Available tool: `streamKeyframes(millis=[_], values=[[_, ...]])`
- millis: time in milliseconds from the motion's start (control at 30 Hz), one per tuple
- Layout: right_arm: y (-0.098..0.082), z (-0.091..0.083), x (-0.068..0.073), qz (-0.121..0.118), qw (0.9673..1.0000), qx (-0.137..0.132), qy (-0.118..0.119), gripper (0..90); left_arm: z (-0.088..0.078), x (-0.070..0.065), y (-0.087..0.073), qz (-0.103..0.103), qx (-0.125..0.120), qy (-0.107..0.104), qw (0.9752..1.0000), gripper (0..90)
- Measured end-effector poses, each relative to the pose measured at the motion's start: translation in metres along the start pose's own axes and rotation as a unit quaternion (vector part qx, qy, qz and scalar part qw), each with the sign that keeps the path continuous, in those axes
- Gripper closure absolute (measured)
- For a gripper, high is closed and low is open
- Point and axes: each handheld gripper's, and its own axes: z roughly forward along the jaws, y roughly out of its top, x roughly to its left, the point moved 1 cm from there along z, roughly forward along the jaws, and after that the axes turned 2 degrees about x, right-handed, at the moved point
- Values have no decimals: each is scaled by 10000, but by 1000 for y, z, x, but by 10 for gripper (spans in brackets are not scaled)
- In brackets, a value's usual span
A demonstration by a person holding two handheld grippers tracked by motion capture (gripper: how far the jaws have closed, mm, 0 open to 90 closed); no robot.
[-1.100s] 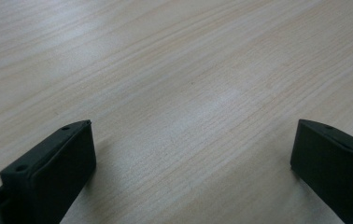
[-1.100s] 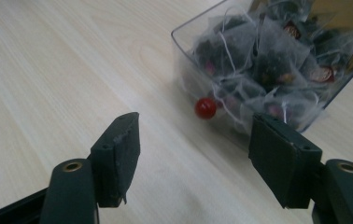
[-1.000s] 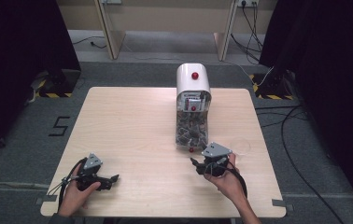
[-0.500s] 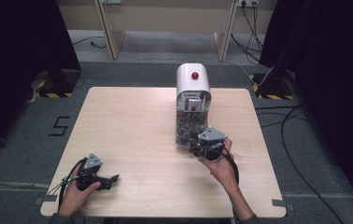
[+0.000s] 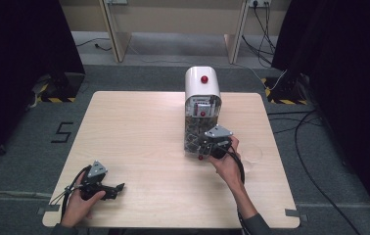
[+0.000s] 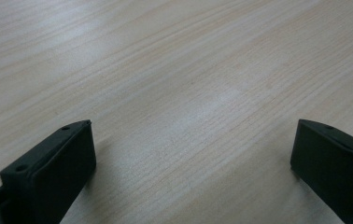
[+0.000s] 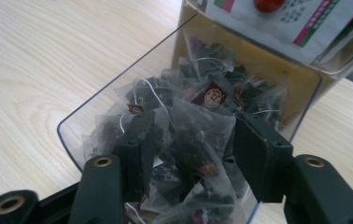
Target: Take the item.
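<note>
Clear dispenser tray (image 7: 118,100) of tea bags sits near the table's (image 5: 139,127) far edge, right gripper (image 7: 188,144) jaws straddling 1 bag (image 7: 198,135) but not clamped, left gripper (image 5: 105,186) jaws apart near the front-left corner.

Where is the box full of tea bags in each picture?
High view: the tea bag box stands right of the table's middle, under a white dispenser, with the right claw at its front.
Left gripper view: it looks at bare table.
Right gripper view: the clear box sits in the middle, the claw's jaws open around a tea bag.
Shared landmark: the dispenser's red button.
</note>
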Motion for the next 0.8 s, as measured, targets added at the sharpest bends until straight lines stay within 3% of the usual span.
streamKeyframes(millis=[233,633,800], values=[[-1,17,2,17,9997,228,-98,525,0,0,0,1,1,0,10000,0],[-3,28,-7,263,9989,377,-104,578,0,0,0,0,2,0,10000,0],[-7,32,-8,168,9989,431,65,722,0,0,0,1,1,0,10000,0]])
